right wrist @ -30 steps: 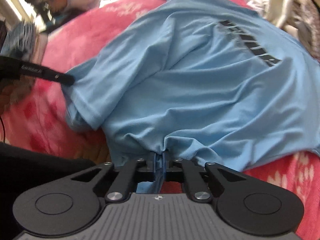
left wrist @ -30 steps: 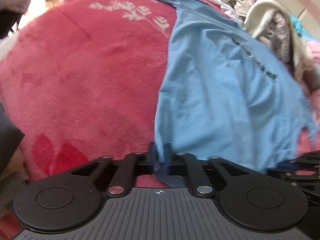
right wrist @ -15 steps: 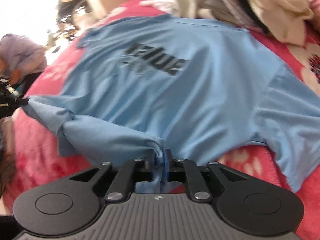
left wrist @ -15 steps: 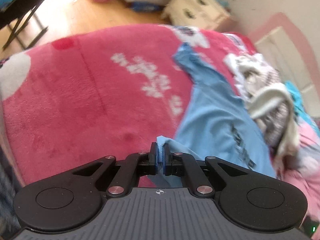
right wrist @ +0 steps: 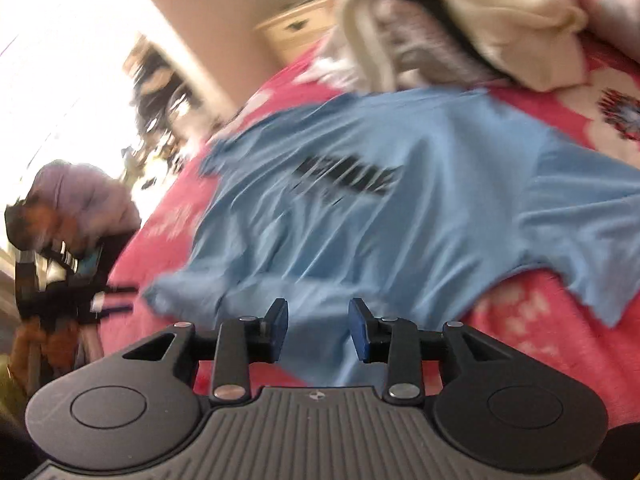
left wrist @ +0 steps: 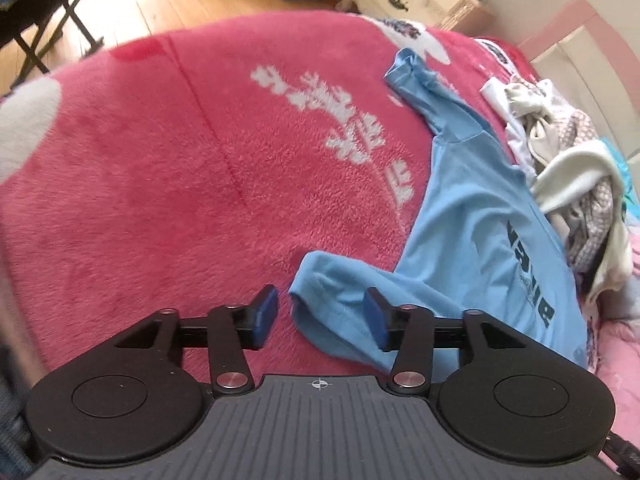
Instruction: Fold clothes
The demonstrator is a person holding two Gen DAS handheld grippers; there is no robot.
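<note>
Left hand-held gripper point(left wrist: 318, 318): fingers spread wide and holding nothing, poised low over the near edge of the bed point(left wrist: 160, 184), on its red blanket.
Folded corner point(left wrist: 320, 280): a turned-over flap of the blue T-shirt point(left wrist: 472, 240) lies between and just beyond the left gripper's blue pads, close to the right-hand one.
T-shirt's lie: the garment runs from near to far up the right half of the left wrist view, one sleeve point(left wrist: 412, 76) far away, the dark print face up along its right side.
Right hand-held gripper point(right wrist: 318, 330): fingers apart, nothing between them, directly above the shirt's near edge; this view is blurred.
Nearer gripper: both sit at the shirt's near edge, left at its left corner, right nearer its middle.
Judgement: the shirt is spread open rather than folded, bar that corner; any fold would carry cloth away from the grippers or across the long axis.
Clothes pile point(left wrist: 572, 184): cream and patterned garments heaped at far right, touching the shirt's right edge.
</note>
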